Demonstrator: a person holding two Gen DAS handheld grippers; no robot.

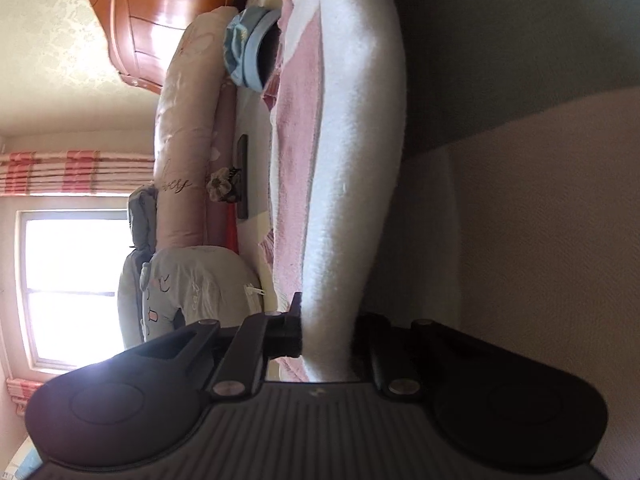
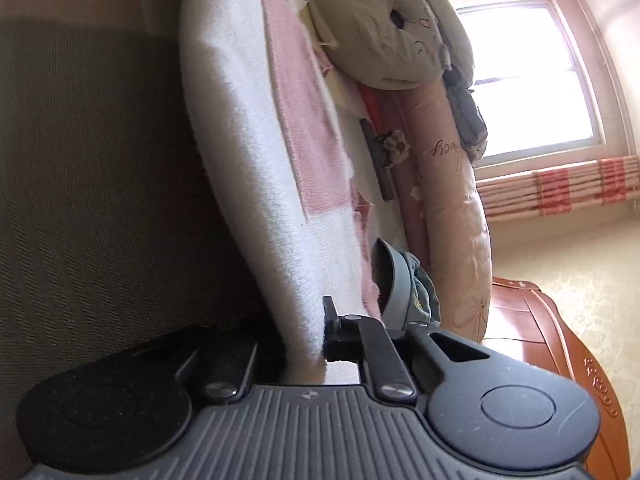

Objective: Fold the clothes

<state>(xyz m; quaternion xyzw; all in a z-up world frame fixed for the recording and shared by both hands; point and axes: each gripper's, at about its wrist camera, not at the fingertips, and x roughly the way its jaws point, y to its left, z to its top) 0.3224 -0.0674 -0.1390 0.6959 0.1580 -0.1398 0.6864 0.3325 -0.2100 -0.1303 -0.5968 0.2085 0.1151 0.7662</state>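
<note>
With the left gripper (image 1: 326, 340) and right gripper (image 2: 306, 344) each pinching an end of the white-and-pink fleece garment (image 1: 348, 160), stretched between the 2 above the bed, uneven pulling could slip the thick edge free and spoil the fold.

The cloth (image 1: 352, 152) between my fingers is white and fleecy, with a broad dusty-pink block across it. Beside it lies an olive-grey fabric (image 2: 92, 160) in a fine herringbone weave. My left gripper (image 1: 326, 336) and right gripper (image 2: 306, 344) are matte black, their bases ribbed dark grey. Behind, a long bolster (image 1: 180, 152) is pale pink with faint flowers and dark script lettering (I cannot read the word). A cushion (image 2: 360, 28) is pale grey with small printed figures. The headboard (image 1: 160, 12) is glossy orange-brown wood. The curtains (image 2: 560, 188) are red-and-cream striped, the wallpaper (image 1: 52, 52) cream damask.
</note>
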